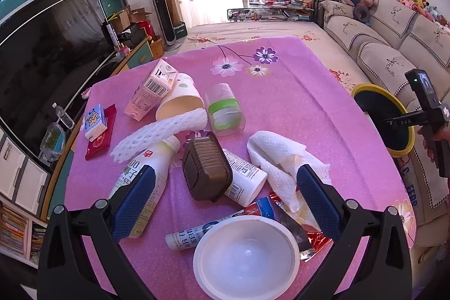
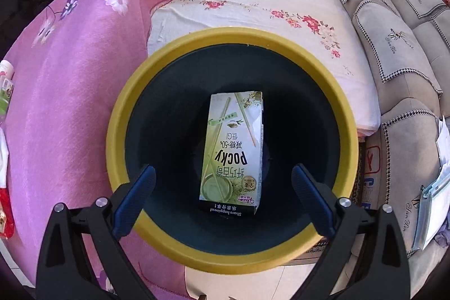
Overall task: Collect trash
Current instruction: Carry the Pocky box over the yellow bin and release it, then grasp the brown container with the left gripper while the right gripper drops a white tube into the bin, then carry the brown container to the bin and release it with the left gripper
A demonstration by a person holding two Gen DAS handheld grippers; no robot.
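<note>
The right tool (image 2: 223,198) is spread wide and empty over the yellow-rimmed bin (image 2: 157,69), centre frame. The Pocky box (image 2: 233,151), pale green and upright inside, looks dropped. The left tool (image 1: 225,198), also released, hangs over crowded trash on the pink counter (image 1: 281,92); closing on the brown tray (image 1: 206,169) could knock the bottles beneath it and roll them away.

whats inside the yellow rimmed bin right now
One green Pocky box stands inside the yellow-rimmed bin; nothing else shows. The dark bottom behind and beneath the box is hidden.
</note>
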